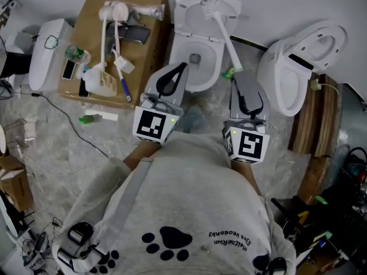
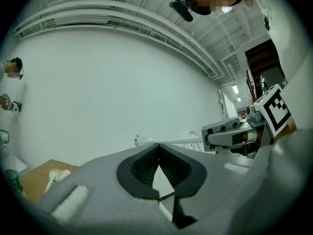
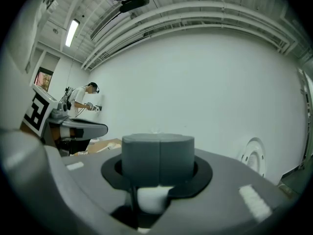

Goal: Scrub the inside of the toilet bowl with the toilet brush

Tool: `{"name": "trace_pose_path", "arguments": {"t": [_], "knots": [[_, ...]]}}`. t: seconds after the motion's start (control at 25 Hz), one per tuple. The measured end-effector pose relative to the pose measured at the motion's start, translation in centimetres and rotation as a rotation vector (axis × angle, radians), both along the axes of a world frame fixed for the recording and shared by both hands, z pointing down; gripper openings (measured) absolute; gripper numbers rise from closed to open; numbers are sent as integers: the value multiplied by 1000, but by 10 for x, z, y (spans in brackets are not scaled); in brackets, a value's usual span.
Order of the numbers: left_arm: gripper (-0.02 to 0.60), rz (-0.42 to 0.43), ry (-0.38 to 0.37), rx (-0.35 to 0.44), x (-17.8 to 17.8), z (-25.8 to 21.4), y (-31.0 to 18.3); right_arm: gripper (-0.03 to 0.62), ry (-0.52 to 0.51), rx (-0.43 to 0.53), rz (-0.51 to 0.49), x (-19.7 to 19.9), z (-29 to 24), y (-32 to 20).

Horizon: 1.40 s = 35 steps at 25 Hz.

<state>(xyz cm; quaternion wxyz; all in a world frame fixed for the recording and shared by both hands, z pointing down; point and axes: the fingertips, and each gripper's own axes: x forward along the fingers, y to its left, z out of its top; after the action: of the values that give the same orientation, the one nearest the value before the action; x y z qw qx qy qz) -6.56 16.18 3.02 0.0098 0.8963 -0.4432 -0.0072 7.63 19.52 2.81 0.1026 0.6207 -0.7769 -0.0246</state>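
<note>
Toilet brush [image 1: 225,39] and toilet bowl [image 1: 178,50] are white, cardboard box [image 1: 94,16] brown, sweatshirt [image 1: 189,193] grey with black paw prints.

A grey mottled stone floor [image 1: 51,125] fills the head view, with a brown cardboard box [image 1: 94,22] at upper left and stacked curved wooden boards [image 1: 321,119] at right. Elsewhere, a plain white wall [image 2: 98,92], white ceiling pipes [image 3: 205,18], and a lit fluorescent tube [image 3: 72,32] at upper left.

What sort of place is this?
Likely a workshop or testing room, not a bathroom: several toilets stand in a row, with a cardboard box between two and loose cables around.
</note>
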Motion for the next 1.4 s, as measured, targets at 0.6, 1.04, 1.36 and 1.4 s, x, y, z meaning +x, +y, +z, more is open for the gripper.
{"name": "trace_pose_path", "arguments": {"t": [0.6,1.04,1.36,1.4], "knots": [[-3,-92,-18,18,61,1,-115,152,-2,-15,-117,64,11,-132],[-3,-56,-39,-13,65,12,-130,152,-23,-44,-132,54,22,-146],[-3,2,-51,-36,64,13,-145,152,-13,-92,-100,45,27,-154],[-3,10,-54,-42,64,15,-147,152,-14,-105,-97,43,31,-155]]}}
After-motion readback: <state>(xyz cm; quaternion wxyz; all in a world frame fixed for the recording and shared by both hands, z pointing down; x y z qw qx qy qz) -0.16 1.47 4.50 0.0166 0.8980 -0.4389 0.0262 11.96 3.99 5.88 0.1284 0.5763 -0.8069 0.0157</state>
